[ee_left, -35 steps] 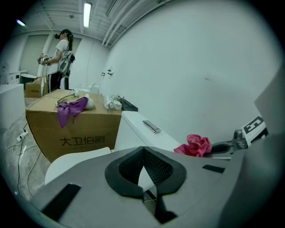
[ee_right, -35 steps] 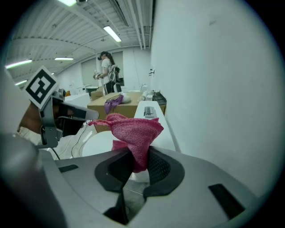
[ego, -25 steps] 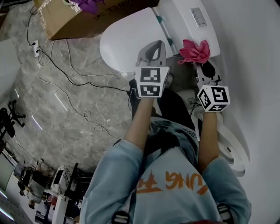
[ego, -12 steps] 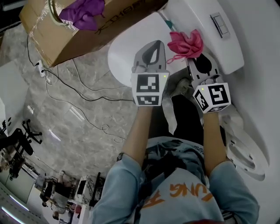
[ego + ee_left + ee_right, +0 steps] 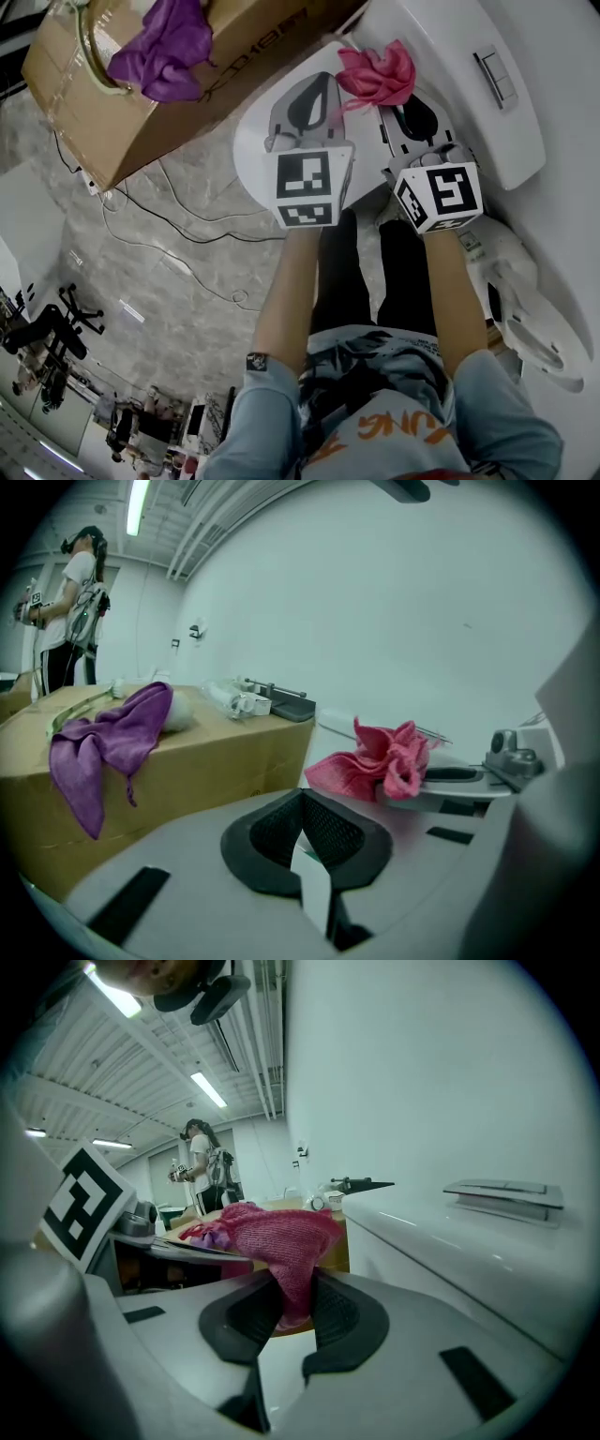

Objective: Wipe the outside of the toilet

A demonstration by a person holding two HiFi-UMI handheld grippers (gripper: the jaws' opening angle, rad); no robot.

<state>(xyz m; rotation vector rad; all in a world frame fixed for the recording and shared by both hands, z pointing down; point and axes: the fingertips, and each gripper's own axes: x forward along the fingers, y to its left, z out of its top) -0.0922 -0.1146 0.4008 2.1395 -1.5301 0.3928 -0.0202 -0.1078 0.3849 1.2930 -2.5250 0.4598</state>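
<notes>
**Head view.** We are looking steeply down at both grippers, which are extending toward the top of the frame. The left gripper [image 5: 314,94] is hanging over the white toilet lid [image 5: 251,145], left of centre. The right gripper [image 5: 398,105] is sitting just right of it and is carrying the pink cloth [image 5: 375,75] at its tips. The cloth is lying between the lid and the toilet tank [image 5: 441,42] in the upper right. A cardboard box [image 5: 141,112] is filling the upper left, with a purple cloth [image 5: 164,52] draping over its top edge. Black cables [image 5: 178,234] are trailing across the marble floor [image 5: 112,272] at the left.

**Left gripper view.** We are reading the left gripper [image 5: 302,803] as clenched: its pads are meeting, with nothing between them. The pink cloth [image 5: 375,761] is showing right of centre, bunched at the tip of the right gripper [image 5: 469,780]. The cardboard box [image 5: 197,771] and purple cloth [image 5: 112,742] are occupying the left half. A person [image 5: 75,602] is standing in the upper left.

**Right gripper view.** We are reading the right gripper [image 5: 292,1293] as grasping the pink cloth [image 5: 277,1237], with a fold pinched between the pads and the rest bulging above them. The toilet tank [image 5: 441,1251] is running along the right. A person [image 5: 202,1171] is standing in the distance, left of centre.
</notes>
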